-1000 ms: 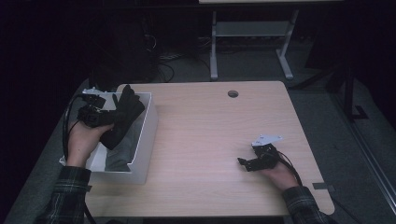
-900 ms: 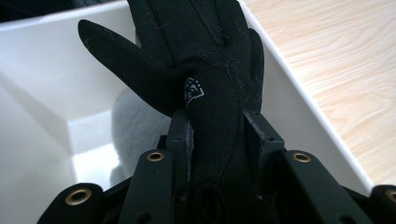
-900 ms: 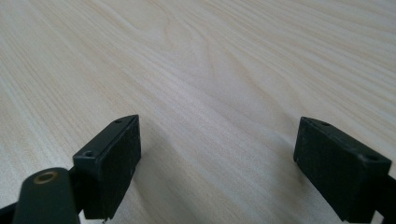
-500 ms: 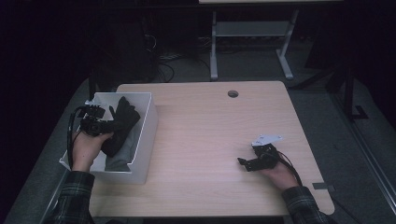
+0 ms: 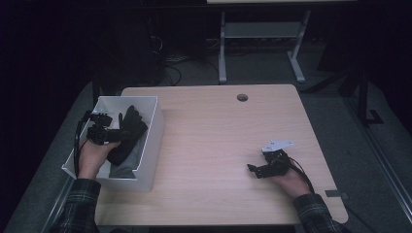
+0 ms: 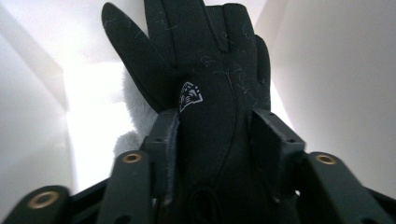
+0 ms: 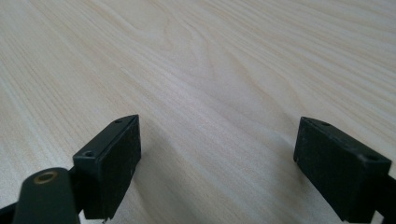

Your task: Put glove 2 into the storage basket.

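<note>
**Black glove held over white bin at table's left edge**

Black glove (image 6: pixel 210 107) pinched across the palm between the left gripper's (image 5: pixel 108 134) jaws, fingers pointing up and away toward the bin's far wall, small white logo showing just above the grip. Held inside the white bin (image 5: pixel 154 121) at the left side of the table (image 5: pixel 214 141), over a pale grey cloth (image 5: pixel 124 170) lying on the bin floor. Best handled, by the look of it, with a firm pinch on the palm until the glove sits low, then a clean release well inside the walls so no finger drapes over the rim. Right gripper (image 5: pixel 260 170) resting at the near right of the table, jaws spread wide over bare wood, holding nothing, well apart from the bin.
</note>
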Demonstrator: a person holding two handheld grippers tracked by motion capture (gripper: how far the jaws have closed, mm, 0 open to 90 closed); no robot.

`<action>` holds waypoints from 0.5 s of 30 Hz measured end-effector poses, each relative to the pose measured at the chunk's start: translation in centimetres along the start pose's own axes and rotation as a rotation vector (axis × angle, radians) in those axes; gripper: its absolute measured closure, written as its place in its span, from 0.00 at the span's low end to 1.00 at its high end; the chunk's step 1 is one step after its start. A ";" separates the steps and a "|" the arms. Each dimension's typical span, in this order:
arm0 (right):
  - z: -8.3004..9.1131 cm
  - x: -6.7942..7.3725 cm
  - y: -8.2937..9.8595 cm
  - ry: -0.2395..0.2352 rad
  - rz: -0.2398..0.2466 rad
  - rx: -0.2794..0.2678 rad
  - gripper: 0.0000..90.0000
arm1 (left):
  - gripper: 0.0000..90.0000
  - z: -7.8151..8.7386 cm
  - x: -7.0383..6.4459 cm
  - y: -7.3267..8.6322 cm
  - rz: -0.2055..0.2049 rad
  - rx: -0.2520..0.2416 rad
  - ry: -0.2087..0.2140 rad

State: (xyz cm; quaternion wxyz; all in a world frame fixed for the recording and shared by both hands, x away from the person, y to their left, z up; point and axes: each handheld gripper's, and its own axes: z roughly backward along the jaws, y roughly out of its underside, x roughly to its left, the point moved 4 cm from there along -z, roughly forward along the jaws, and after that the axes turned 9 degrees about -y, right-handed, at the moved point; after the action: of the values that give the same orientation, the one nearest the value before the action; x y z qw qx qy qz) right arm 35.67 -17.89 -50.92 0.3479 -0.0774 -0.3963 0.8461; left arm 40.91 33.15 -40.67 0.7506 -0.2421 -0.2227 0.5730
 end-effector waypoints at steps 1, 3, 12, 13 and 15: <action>0.0 0.0 0.0 0.000 0.000 0.000 0.16 | 0.51 0.0 0.0 0.0 -0.003 -0.002 -0.006; 0.0 0.0 0.0 0.000 0.000 0.000 0.16 | 0.46 0.0 -0.1 -0.1 -0.012 -0.005 -0.005; 0.0 0.0 0.0 0.000 0.000 0.000 0.16 | 0.30 0.3 0.0 -0.7 -0.017 -0.031 -0.028; 0.0 0.0 0.0 0.000 0.000 0.000 0.16 | 0.29 0.5 -0.1 -0.8 -0.017 -0.037 -0.027; 0.0 0.0 0.0 0.000 0.000 0.000 0.16 | 0.28 0.8 -0.1 -1.1 -0.023 -0.047 -0.022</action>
State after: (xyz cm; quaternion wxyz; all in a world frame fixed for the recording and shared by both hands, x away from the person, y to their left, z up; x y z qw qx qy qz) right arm 35.67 -17.89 -50.92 0.3478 -0.0773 -0.3963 0.8462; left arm 41.19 32.88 -39.41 0.7488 -0.2507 -0.2472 0.5616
